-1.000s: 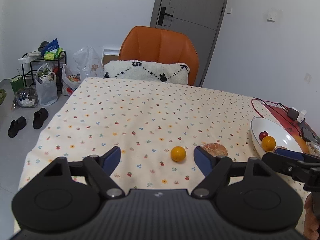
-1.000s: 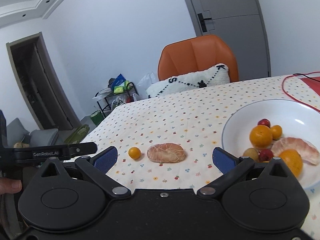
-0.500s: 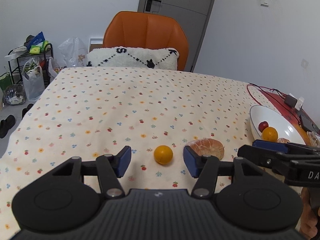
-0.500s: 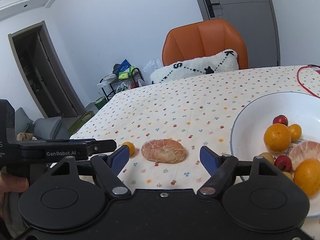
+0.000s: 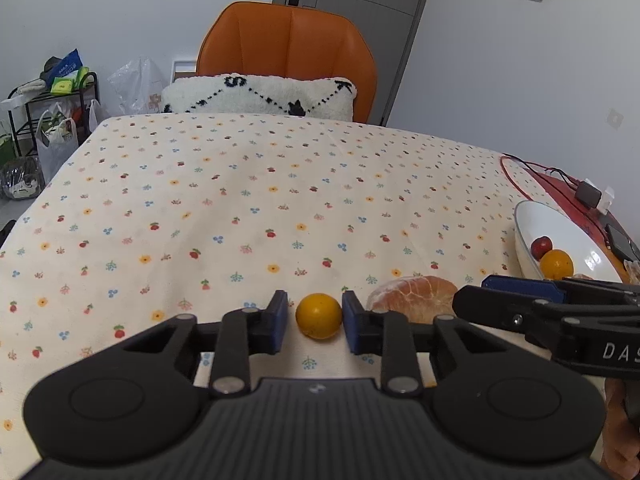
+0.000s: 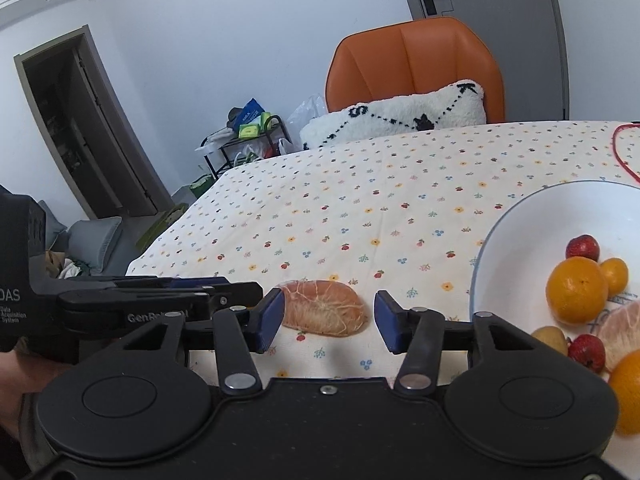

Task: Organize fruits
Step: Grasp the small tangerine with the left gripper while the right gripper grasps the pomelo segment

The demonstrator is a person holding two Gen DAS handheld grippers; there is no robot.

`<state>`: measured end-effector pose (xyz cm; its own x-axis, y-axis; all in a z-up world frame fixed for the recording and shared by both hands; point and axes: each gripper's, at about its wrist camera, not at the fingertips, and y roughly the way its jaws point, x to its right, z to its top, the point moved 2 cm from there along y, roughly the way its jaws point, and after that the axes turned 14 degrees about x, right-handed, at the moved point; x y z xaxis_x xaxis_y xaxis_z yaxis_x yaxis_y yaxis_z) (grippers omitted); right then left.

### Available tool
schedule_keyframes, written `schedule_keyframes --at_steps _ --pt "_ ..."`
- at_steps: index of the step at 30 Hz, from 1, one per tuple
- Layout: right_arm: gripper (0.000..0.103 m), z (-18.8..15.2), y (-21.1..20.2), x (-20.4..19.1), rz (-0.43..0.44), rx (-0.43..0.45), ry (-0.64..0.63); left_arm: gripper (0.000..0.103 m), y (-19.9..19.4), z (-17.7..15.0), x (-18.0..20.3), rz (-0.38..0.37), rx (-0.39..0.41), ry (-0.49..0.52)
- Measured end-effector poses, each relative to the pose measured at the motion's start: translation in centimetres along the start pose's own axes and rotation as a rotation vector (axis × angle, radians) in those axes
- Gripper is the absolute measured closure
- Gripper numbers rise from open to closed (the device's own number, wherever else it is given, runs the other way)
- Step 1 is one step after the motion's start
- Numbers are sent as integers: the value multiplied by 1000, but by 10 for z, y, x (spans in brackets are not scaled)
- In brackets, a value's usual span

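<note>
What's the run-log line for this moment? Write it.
left gripper: shut on small round orange fruit | right gripper: closing around peeled pink citrus segment, pads not pressing

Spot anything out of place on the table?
Two fruits lie loose on the tablecloth outside the white bowl: a small orange between the left gripper pads, and a peeled citrus piece between the closing right gripper jaws.

I am seeing a cream tablecloth (image 5: 280, 184) dotted with tiny flowers, an orange chair (image 5: 288, 44), and a white bowl (image 6: 560, 216).
</note>
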<state>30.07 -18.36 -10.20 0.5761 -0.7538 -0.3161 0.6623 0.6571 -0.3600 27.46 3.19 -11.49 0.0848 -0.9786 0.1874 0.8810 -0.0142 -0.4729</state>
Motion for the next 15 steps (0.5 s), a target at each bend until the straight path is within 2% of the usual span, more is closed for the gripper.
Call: schedule_keyframes --at_steps 1,13,15 --pt "53 0 3 0 0 -4 0 80 0 0 -1 1 1 -4" --pt "51 4 25 -11 15 -23 -33 80 -16 5 -22 27 28 -38" --pt "46 5 30 -12 16 -26 -38 80 -18 6 -25 32 31 -43"
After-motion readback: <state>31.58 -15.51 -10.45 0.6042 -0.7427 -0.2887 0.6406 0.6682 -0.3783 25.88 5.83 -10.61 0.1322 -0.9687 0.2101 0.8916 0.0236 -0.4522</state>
